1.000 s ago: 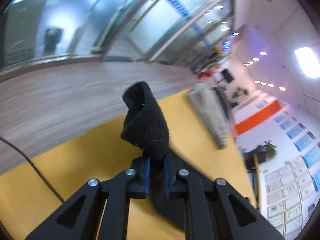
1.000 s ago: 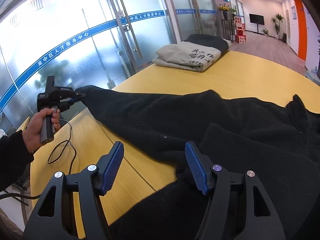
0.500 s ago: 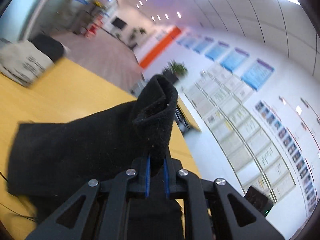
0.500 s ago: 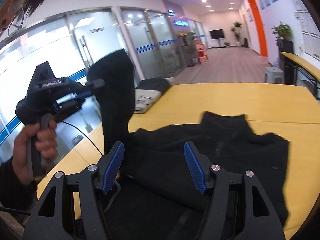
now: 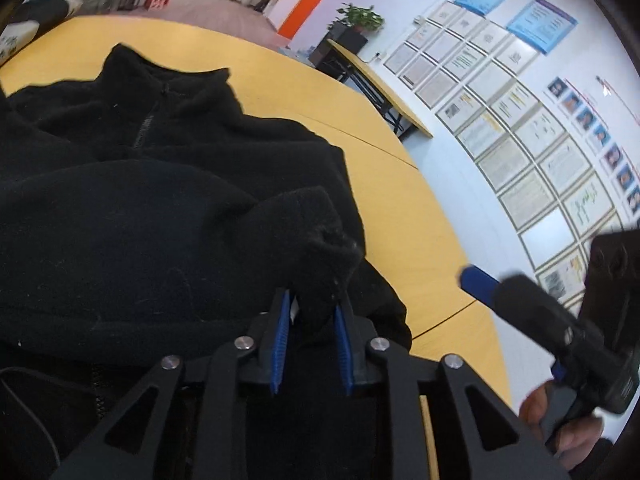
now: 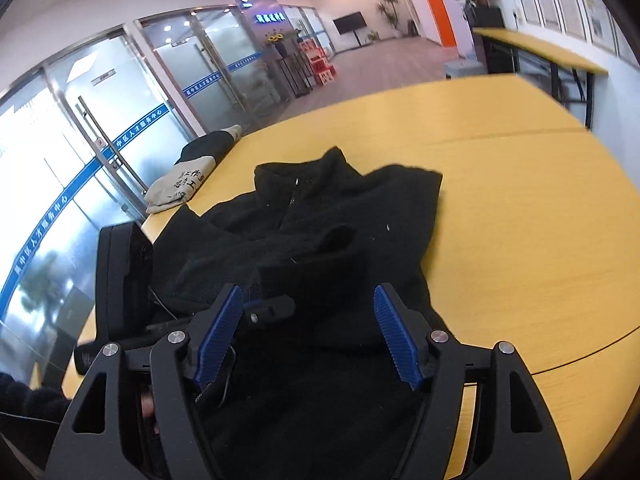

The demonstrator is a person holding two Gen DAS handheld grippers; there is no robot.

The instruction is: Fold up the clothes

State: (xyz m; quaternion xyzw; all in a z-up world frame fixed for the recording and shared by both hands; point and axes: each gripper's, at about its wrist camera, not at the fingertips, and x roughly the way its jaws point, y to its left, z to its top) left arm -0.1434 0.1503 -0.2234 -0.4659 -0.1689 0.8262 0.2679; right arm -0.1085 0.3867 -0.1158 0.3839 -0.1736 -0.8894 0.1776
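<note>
Left wrist view: the left gripper (image 5: 311, 320) pinches the cuff of a sleeve (image 5: 320, 240), folded across the black fleece jacket (image 5: 120, 208) from 12 to 9 o'clock on the yellow table (image 5: 380, 184). The right gripper (image 5: 520, 296) hovers at 3 o'clock.

Right wrist view: the right gripper (image 6: 308, 328), jaws spread, hangs above the jacket's (image 6: 320, 216) lower part; the collar lies at 12 o'clock. The left gripper (image 6: 268, 308) sits at 9 o'clock, folded clothes (image 6: 188, 180) at 11 o'clock.

Black jacket (image 5: 132, 216): fuzzy matt fleece, lint specks. Counter (image 6: 520, 216): smooth yellow wood-look laminate, low sheen. Left hand-held gripper (image 5: 310, 340): matt black plastic, ribbed blue pads (image 5: 280, 340), shiny metal screws.
</note>
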